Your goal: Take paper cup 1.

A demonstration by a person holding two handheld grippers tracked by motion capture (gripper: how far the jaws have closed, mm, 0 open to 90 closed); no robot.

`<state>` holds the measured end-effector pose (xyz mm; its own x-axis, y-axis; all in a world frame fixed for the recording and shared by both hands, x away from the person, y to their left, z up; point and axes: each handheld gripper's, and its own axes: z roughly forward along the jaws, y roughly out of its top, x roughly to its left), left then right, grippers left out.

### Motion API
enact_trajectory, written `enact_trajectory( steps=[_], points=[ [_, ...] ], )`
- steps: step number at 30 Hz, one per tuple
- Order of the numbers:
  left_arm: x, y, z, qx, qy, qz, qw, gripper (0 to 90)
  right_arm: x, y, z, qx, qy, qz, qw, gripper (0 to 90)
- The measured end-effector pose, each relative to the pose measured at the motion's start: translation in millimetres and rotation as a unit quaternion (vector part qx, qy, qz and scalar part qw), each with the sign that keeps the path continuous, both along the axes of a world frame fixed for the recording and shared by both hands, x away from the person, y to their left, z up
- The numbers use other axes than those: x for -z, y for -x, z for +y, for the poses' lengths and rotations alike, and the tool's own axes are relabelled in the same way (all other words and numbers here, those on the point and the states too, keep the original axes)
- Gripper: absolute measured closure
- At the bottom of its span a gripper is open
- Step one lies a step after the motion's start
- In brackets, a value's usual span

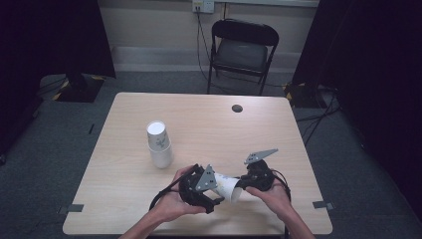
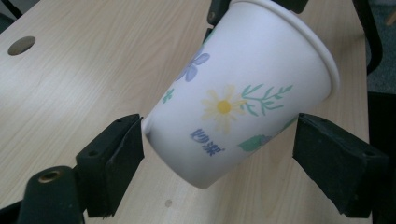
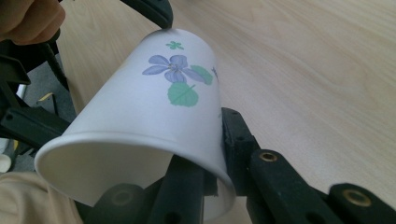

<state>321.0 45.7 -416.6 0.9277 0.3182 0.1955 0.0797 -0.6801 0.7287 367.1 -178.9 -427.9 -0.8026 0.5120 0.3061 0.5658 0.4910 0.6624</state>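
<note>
- Left claw (image 1: 215,191), held in the left hand (image 1: 171,201), points right with jaws spread.
- Right claw (image 1: 243,185), in the right hand (image 1: 271,195), points left, jaws pinched together.

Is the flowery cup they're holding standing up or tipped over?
Tipped over. The flowery cup lies sideways above the table, its open rim pinched by the right tool. The left tool sits open around its bottom end.
</note>
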Motion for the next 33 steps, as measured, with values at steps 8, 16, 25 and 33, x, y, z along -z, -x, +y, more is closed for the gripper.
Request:
enact_trajectory(
  steps=[8,16,25,33],
  points=[
    [3.5,5.9,-8.3,0.03,-0.026,-0.025,0.9989,14.9,4.7,-3.9,2.9,-0.008,0.011,0.039,0.9992,86.0],
    [11.3,11.9,-20.1,0.043,-0.043,-0.048,0.997,16.1,6.2,-4.9,11.9,-0.016,0.011,0.06,0.998,86.5],
    [15.1,16.7,-27.9,0.048,-0.045,-0.069,0.9955,18.4,8.3,-5.2,17.0,-0.005,0.012,0.086,0.9962,86.7],
    [14.1,20.1,-30.8,0.061,-0.062,-0.093,0.9918,20.3,11.2,-4.8,21.3,-0.003,0.005,0.107,0.9942,87.6]
  ],
)
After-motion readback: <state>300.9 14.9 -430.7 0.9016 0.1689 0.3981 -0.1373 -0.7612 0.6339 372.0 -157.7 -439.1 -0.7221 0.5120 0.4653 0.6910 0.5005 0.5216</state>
